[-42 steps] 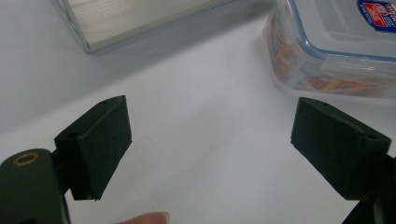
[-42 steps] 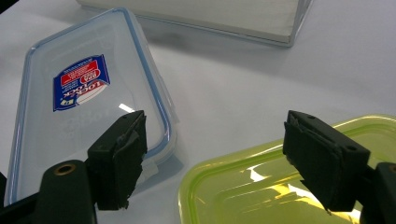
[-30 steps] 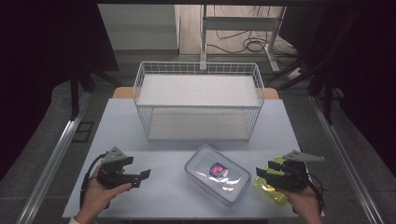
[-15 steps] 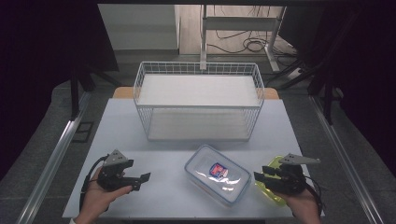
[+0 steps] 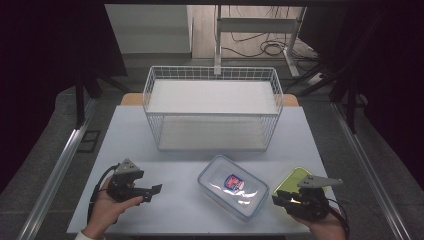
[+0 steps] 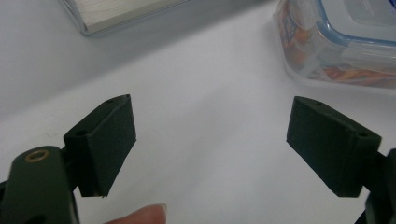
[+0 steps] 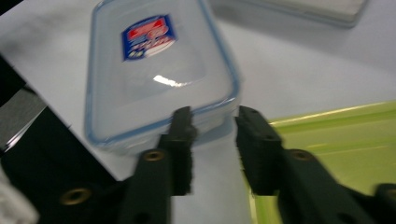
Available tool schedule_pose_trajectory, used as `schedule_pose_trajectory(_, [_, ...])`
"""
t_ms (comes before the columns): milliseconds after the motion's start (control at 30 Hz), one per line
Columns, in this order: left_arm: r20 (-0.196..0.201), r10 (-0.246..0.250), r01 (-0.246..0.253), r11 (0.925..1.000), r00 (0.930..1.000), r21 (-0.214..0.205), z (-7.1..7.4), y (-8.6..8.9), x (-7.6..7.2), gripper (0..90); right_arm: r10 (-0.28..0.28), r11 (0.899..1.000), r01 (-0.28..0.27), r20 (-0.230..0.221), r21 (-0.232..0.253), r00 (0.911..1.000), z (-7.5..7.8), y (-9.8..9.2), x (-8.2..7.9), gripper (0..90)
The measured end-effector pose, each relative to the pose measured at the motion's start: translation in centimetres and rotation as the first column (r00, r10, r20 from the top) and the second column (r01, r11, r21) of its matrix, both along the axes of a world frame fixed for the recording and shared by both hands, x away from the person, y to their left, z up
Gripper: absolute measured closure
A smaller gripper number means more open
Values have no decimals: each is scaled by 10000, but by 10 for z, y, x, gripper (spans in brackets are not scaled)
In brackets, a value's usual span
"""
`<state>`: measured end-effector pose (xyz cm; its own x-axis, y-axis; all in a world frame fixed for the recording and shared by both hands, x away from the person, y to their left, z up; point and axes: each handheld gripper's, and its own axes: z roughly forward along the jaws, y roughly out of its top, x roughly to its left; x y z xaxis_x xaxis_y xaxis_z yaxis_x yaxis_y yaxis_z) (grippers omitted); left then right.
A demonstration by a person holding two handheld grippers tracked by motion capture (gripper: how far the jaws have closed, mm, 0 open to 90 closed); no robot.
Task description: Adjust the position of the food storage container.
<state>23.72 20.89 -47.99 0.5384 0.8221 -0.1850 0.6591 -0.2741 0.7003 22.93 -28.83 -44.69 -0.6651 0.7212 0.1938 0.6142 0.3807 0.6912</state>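
Observation:
A clear plastic container (image 5: 232, 186) with a blue-rimmed lid and a red and blue label lies at the table's front centre. My right gripper (image 5: 276, 200) sits just right of it, over the near end of a flat green lid (image 5: 292, 179). In the right gripper view its jaws (image 7: 212, 116) have just been closing and stand a narrow gap apart. The container's (image 7: 154, 70) near edge lies at their tips, and I see no pad pressing on it. My left gripper (image 5: 156, 192) rests left of the container, wide open (image 6: 210, 135) with only bare table between its jaws.
A white wire basket (image 5: 212, 75) with a pale board in its bottom stands at the back centre of the white table (image 5: 175, 165). The green lid (image 7: 336, 135) lies near the front right edge. Dark floor and cables surround the table.
My right gripper has slid left toward the container's corner and its jaws have narrowed. The left gripper and the container have stayed put.

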Motion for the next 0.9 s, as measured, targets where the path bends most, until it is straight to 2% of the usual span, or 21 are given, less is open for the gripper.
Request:
schedule_pose_trajectory(100, [8, -33, 33, 10000, 10000, 15, 0, -1, 0, 157, 173, 9995, -176, -126, -253, 9998, -3, 4, -6, 857])
schedule_pose_trajectory(133, [-10, -40, 40, 10000, 10000, 26, 0, -1, 0, 157, 309, 9988, -321, -322, -360, 9990, -6, 7, -8, 887])
schedule_pose_trajectory(167, [-28, -37, 37, 10000, 10000, 32, -1, -1, 0, 157, 309, 9988, -321, -322, -360, 9990, -6, 7, -8, 887])
schedule_pose_trajectory(200, [-68, -40, 41, 10000, 10000, 57, -2, -2, 0, 157, 262, 9970, -290, -394, -722, 9989, -9, 11, -9, 888])
schedule_pose_trajectory(233, [-68, -40, 41, 10000, 10000, 57, -2, -2, 0, 157, 262, 9970, -290, -394, -722, 9989, -9, 11, -9, 888])
schedule_pose_trajectory(267, [-82, -49, 50, 9999, 10000, 89, -3, -3, 0, 157, 248, 9929, -296, -429, -1151, 9988, -11, 16, -8, 889])
schedule_pose_trajectory(300, [-82, -49, 50, 9999, 10000, 89, -3, -3, 0, 157, 248, 9929, -296, -429, -1151, 9988, -11, 16, -8, 889])
schedule_pose_trajectory(433, [-142, -95, 97, 9998, 9999, 146, -4, -5, 1, 157, 221, 9855, -315, -579, -1666, 9981, -18, 26, -6, 889])
schedule_pose_trajectory(633, [-177, -120, 123, 9998, 9998, 184, -6, -6, 1, 157, 206, 9819, -321, -635, -1867, 9978, -21, 32, -3, 889])
schedule_pose_trajectory(733, [-144, -154, 157, 9997, 9998, 200, -6, -7, 1, 157, 263, 9710, -401, -616, -2356, 9978, -24, 39, -1, 889])
schedule_pose_trajectory(900, [-185, -119, 123, 9997, 9998, 225, -7, -5, 2, 157, 208, 9667, -356, -609, -2534, 9979, -25, 42, 2, 889])
